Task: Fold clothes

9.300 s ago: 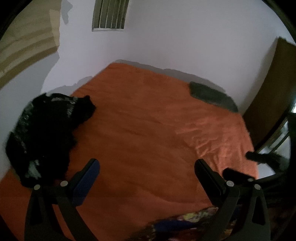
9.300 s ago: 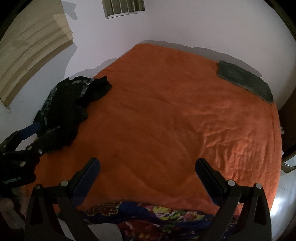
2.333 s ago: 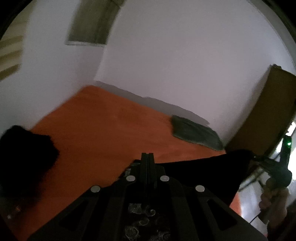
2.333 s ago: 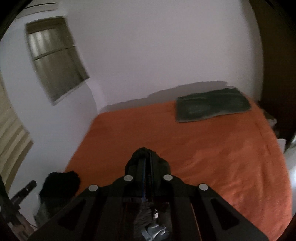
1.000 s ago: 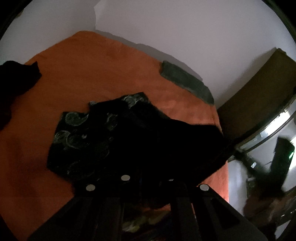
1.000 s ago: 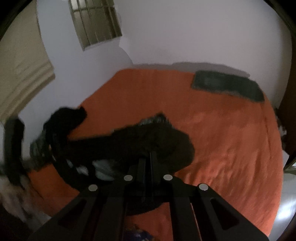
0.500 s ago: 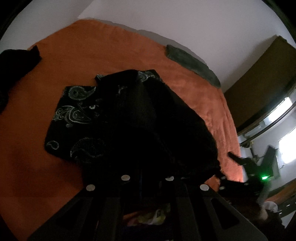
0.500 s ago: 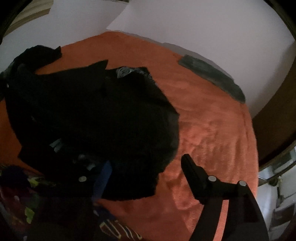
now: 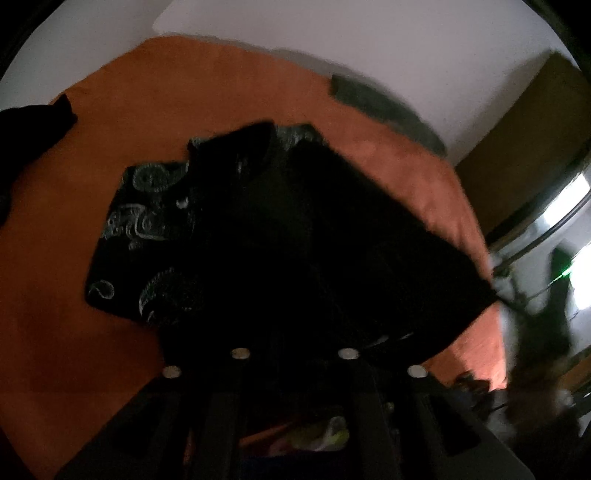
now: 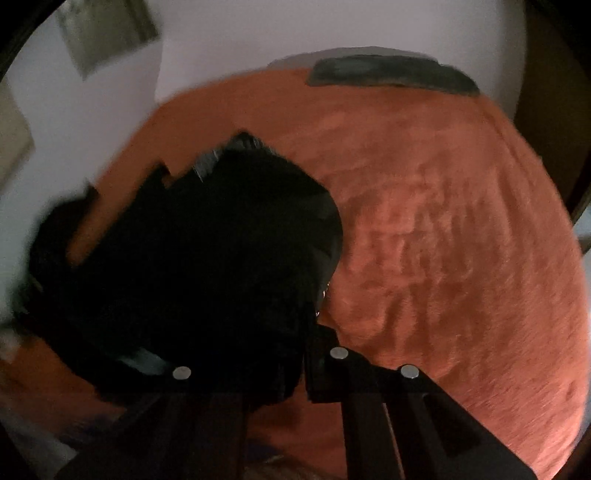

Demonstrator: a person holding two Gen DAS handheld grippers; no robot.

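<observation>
Reclosed since a moment ago, right tool [image 10: 295, 354] and left tool [image 9: 291, 343] clamp black shirt [image 9: 295, 236].

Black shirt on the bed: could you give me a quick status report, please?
Left gripper buried in dark cloth, jaw state unreadable. Right gripper likewise. Black shirt spread on orange bedspread, paisley sleeve showing, unfolded. Nothing in the way nearby.

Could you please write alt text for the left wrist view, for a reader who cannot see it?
A black paisley-patterned garment lies spread on an orange bedspread, reaching down over the dark left gripper at the bottom edge. A grey folded cloth sits at the bed's far side, against a white wall.
</observation>
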